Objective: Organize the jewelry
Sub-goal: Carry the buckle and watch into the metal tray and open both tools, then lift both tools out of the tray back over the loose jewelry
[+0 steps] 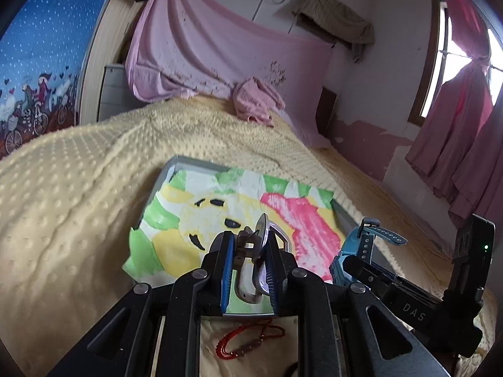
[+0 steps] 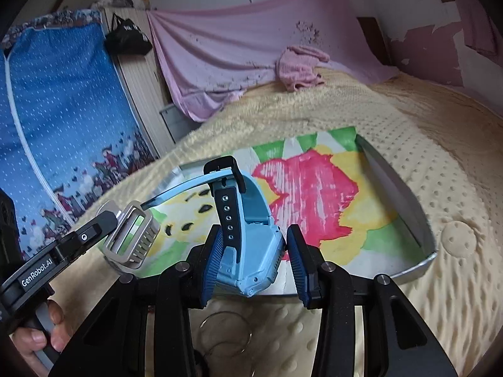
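Two grips | left gripper point(image 1: 248, 270) clamps silver metal-band watch point(image 1: 251, 282) | right gripper point(image 2: 256, 260) apparently pinches light-blue plastic smartwatch point(image 2: 251, 251) | lower both flat onto grey cloth-lined tray point(image 2: 399, 176), frame centre, watches apart

A lived-in home bedroom: a bed point(image 1: 94, 163) under a dotted yellow blanket point(image 2: 424, 163), a pink sheet point(image 1: 220, 47) draped on the wall behind the bed, and pink curtains point(image 1: 456, 119) at a window beside it.

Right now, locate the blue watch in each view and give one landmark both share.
Left wrist: blue watch at lower right, held in the right gripper.
Right wrist: watch at bottom centre, between that gripper's fingers.
Shared landmark: the tray with painted paper.
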A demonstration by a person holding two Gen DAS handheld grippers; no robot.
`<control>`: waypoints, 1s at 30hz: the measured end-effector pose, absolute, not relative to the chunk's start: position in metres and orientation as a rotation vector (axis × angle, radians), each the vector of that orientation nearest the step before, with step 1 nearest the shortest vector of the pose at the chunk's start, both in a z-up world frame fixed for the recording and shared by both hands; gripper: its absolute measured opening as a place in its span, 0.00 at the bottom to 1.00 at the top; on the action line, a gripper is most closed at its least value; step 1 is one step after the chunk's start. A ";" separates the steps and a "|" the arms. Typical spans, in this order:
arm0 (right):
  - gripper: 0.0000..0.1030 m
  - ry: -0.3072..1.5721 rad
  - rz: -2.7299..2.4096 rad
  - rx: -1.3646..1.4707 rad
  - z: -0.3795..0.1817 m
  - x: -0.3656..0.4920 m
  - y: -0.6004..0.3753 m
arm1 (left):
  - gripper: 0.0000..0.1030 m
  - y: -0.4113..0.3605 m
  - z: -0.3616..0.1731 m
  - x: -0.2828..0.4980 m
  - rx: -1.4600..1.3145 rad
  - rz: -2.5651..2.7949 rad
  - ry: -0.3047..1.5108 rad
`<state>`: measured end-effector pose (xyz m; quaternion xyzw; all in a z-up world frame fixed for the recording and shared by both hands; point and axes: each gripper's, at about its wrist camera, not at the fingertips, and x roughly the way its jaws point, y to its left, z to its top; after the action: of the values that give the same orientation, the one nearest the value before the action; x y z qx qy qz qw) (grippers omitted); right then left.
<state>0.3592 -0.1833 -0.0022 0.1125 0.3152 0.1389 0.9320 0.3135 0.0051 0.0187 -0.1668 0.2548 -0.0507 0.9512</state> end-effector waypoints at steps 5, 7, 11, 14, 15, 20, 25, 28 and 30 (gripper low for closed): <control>0.39 0.701 0.281 0.237 -0.018 0.368 -0.180 | 0.18 0.002 0.000 0.326 -0.339 -0.095 0.603; 0.41 0.698 0.286 0.238 -0.019 0.366 -0.184 | 0.18 0.005 -0.006 0.326 -0.360 -0.099 0.619; 0.42 0.685 0.291 0.242 -0.021 0.358 -0.185 | 0.23 0.006 -0.010 0.320 -0.368 -0.093 0.625; 0.55 0.643 0.278 0.251 -0.018 0.341 -0.195 | 0.49 0.005 -0.007 0.307 -0.369 -0.106 0.590; 0.59 0.624 0.275 0.256 -0.015 0.334 -0.198 | 0.61 0.004 -0.004 0.302 -0.364 -0.099 0.569; 0.70 0.541 0.238 0.244 -0.001 0.295 -0.209 | 0.72 0.002 0.007 0.270 -0.327 -0.072 0.511; 0.86 0.452 0.218 0.193 0.017 0.255 -0.215 | 0.94 0.001 0.014 0.230 -0.275 -0.034 0.435; 0.90 0.412 0.208 0.163 0.024 0.231 -0.214 | 0.97 0.001 0.016 0.210 -0.256 -0.039 0.408; 0.94 0.393 0.204 0.155 0.027 0.216 -0.214 | 1.00 0.002 0.017 0.194 -0.233 -0.031 0.384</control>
<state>0.2158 -0.2142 0.0274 0.0767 0.1947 0.1012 0.9726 0.1944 0.0016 0.0171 -0.1157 0.1906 -0.0155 0.9747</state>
